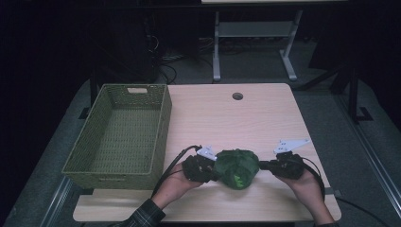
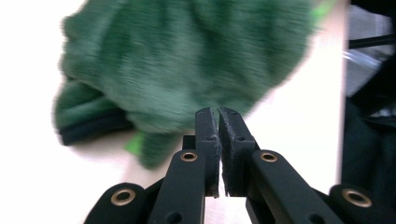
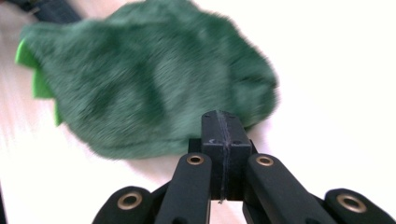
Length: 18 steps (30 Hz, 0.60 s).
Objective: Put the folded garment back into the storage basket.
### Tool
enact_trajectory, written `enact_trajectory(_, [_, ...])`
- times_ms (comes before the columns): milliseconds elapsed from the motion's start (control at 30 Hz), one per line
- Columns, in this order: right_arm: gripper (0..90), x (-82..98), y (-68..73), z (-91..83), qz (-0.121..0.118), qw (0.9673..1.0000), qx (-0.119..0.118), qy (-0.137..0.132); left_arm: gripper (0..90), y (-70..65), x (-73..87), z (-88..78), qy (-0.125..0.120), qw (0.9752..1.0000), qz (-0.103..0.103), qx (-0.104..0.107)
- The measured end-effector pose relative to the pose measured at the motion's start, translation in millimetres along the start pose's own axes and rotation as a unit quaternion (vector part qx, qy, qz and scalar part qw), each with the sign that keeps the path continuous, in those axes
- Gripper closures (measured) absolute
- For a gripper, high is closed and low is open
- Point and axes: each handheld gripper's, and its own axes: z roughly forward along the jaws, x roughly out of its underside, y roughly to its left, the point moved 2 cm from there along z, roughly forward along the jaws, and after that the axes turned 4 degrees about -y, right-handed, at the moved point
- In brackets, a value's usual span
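Observation:
A dark green furry plush point(image 1: 236, 168) with bright green trim lies near the front edge of the wooden table point(image 1: 222, 120), between my two grippers. My left gripper point(image 1: 216, 166) points right at its left side; in the left gripper view its jaws point(image 2: 218, 114) stand together with only a hairline slit, their tips at the edge of the plush point(image 2: 187, 60). My right gripper point(image 1: 261, 165) points left at its right side; in the right gripper view its jaws point(image 3: 223, 116) are pressed flat together, their tips against the rim of the plush point(image 3: 154, 93). No fabric shows between either pair.
A green woven basket point(image 1: 163, 123) stands empty on the table's left part. A round cable hole point(image 1: 237, 96) sits near the far edge. Beyond the table are the legs of another desk point(image 1: 216, 52) and dark floor.

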Motion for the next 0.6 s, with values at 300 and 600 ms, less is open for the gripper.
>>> enact_trajectory(300, [89.9, -29.0, -26.5, 6.5, -0.007, 0.9995, 0.024, -0.017, 89.6, -15.8, -1.0, 5.1, -0.003, 0.9992, 0.008, 0.038])
enact_trajectory(600, [89.9, -54.1, -43.6, 49.2, 0.002, 1.0, -0.004, -0.004, 89.8, -31.9, -7.6, 25.6, 0.005, 0.9979, 0.021, 0.061])
